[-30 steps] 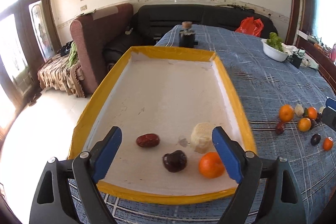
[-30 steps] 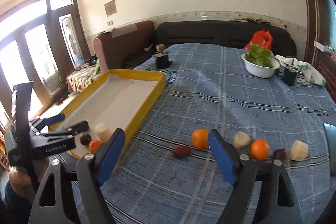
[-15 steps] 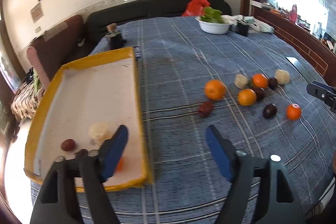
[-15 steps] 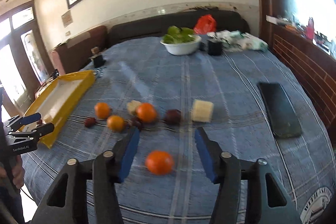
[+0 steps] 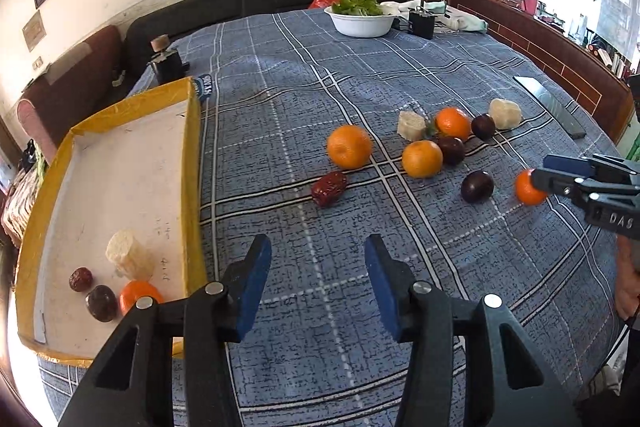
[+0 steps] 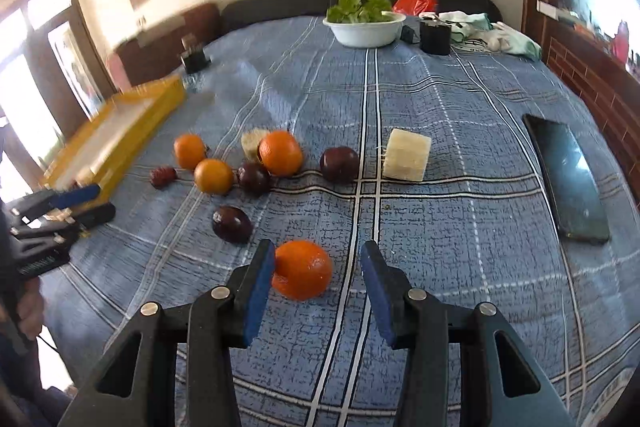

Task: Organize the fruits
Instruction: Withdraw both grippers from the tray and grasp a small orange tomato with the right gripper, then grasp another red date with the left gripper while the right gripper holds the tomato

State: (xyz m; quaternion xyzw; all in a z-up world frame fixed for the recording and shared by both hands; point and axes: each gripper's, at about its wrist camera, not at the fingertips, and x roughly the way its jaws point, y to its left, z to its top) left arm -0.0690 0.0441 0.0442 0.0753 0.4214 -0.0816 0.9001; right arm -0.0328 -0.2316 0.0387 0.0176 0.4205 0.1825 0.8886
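Observation:
My right gripper (image 6: 318,287) points down at the blue checked tablecloth with a small orange (image 6: 302,269) between its closing jaws. The left pad touches the fruit and the right pad stands apart from it. My left gripper (image 5: 318,279) hovers over bare cloth beside the yellow tray (image 5: 192,163), its jaws closing on nothing. Ahead of it lie a red date (image 5: 329,188), a large orange (image 5: 349,146), dark plums (image 5: 477,186) and pale fruit chunks (image 5: 411,125). In the tray's near corner sit a date, a plum, an orange (image 5: 138,295) and a pale chunk (image 5: 128,259).
A white bowl of greens (image 5: 359,23) and a black cup (image 5: 421,23) stand at the table's far end. A black phone (image 6: 568,179) lies to the right of the fruit. A small dark jar (image 5: 166,65) stands behind the tray. A person's hand (image 6: 24,307) holds the left gripper.
Both grippers have swung from the tray side toward the loose fruit and narrowed their jaws. The right one has come down around the nearest orange.

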